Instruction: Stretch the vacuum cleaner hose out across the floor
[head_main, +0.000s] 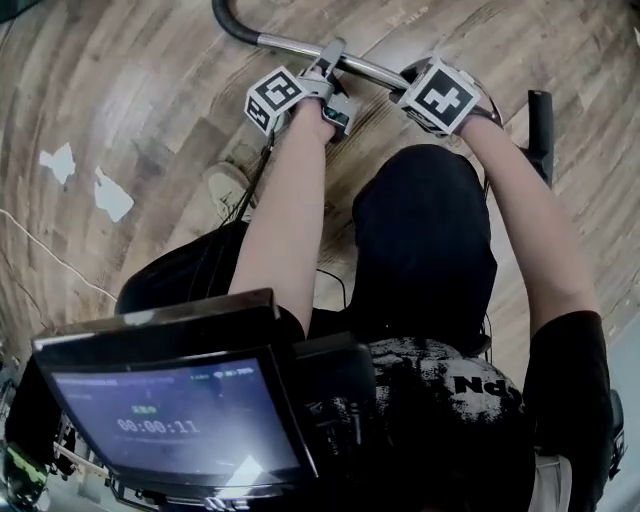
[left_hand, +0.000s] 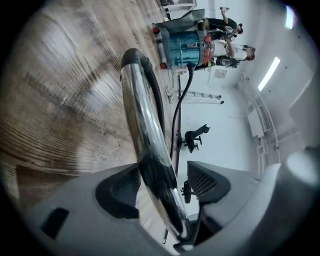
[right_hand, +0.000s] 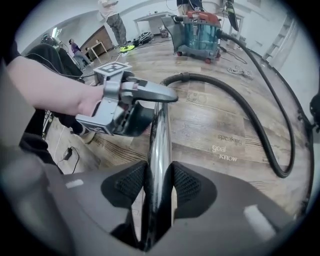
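Right gripper (right_hand: 159, 166) fingers (right_hand: 131, 183) on chrome wand (right_hand: 159, 127)

Between the matte grey right gripper's (right_hand: 159, 182) black cross-hatched pads (right_hand: 187, 181), the shiny chrome metal wand tube (right_hand: 159, 135) mirrors dark and pale streaks. Beyond the fingertips, a black ribbed hose (right_hand: 250, 115) crosses the brown wood-grain plank floor (right_hand: 200, 112), which bears white lettering (right_hand: 227, 147). Farther off stands a translucent teal vacuum canister with an orange-red top (right_hand: 195, 37). The black-and-white square-patterned marker cube (head_main: 440, 97) caps that gripper.
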